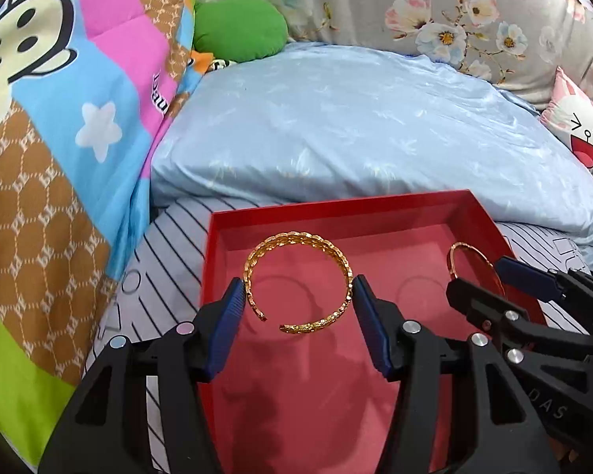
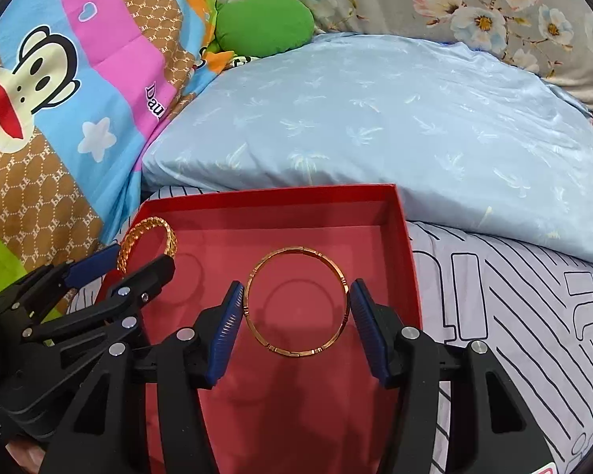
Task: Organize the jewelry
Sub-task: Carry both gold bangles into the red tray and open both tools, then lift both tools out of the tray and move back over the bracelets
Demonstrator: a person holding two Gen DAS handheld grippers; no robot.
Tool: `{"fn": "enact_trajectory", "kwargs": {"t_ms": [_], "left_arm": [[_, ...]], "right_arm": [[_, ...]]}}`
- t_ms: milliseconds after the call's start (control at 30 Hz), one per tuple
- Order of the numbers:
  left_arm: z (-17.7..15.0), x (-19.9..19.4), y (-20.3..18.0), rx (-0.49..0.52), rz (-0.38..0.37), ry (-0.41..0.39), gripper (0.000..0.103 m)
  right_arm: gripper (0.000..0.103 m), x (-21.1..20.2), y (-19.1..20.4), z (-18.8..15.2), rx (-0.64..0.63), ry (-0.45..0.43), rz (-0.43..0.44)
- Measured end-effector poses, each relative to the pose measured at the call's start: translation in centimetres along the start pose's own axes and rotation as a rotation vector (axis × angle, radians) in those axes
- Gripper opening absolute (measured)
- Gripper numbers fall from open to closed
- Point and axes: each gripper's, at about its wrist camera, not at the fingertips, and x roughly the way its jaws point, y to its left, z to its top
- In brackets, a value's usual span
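A red open box [image 1: 336, 205] lies on the striped bedsheet. My left gripper [image 1: 298, 288] is shut on a wide gold cuff bracelet [image 1: 296, 237], its blue pads pressing both sides. The cuff hangs flat above the left half of the box floor with its gap facing me. Beside it, my right gripper [image 2: 297, 296] is shut on a thin rose-gold bangle [image 2: 296, 252], held over the right half of the red box [image 2: 265, 193]. Round shadows lie on the floor under both rings. Each view shows the other gripper [image 1: 478, 276] [image 2: 142, 260] at its side.
A light blue pillow [image 1: 355, 126] lies right behind the box. A bright cartoon-monkey quilt [image 1: 59, 138] rises on the left, with a green plush [image 1: 237, 27] and floral fabric [image 1: 435, 8] at the back. The striped sheet [image 2: 514, 316] extends to the right of the box.
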Motion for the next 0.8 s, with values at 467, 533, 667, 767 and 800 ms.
{"fn": "enact_trajectory", "kwargs": {"t_ms": [467, 533, 667, 767, 800], "left_arm": [[1.1, 1.9, 0.0, 0.0, 0.017, 0.043, 0.063], [1.1, 1.9, 0.1, -0.006, 0.018, 0.042, 0.064], [1.1, 1.5, 0.3, -0.017, 0.035, 0.028, 0.07], [1.1, 0.9, 0.4, -0.029, 0.041, 0.011, 0.07], [1.1, 0.7, 0.4, -0.03, 0.041, 0.008, 0.07]], "right_arm": [[0.056, 1.2, -0.5, 0.5, -0.002, 0.008, -0.044], [0.057, 1.1, -0.5, 0.5, -0.006, 0.004, -0.049], [0.058, 0.3, -0.3, 0.3, -0.015, -0.013, -0.057], [0.059, -0.5, -0.1, 0.1, -0.027, -0.026, -0.06], [0.059, -0.8, 0.0, 0.0, -0.033, -0.031, -0.063]]}}
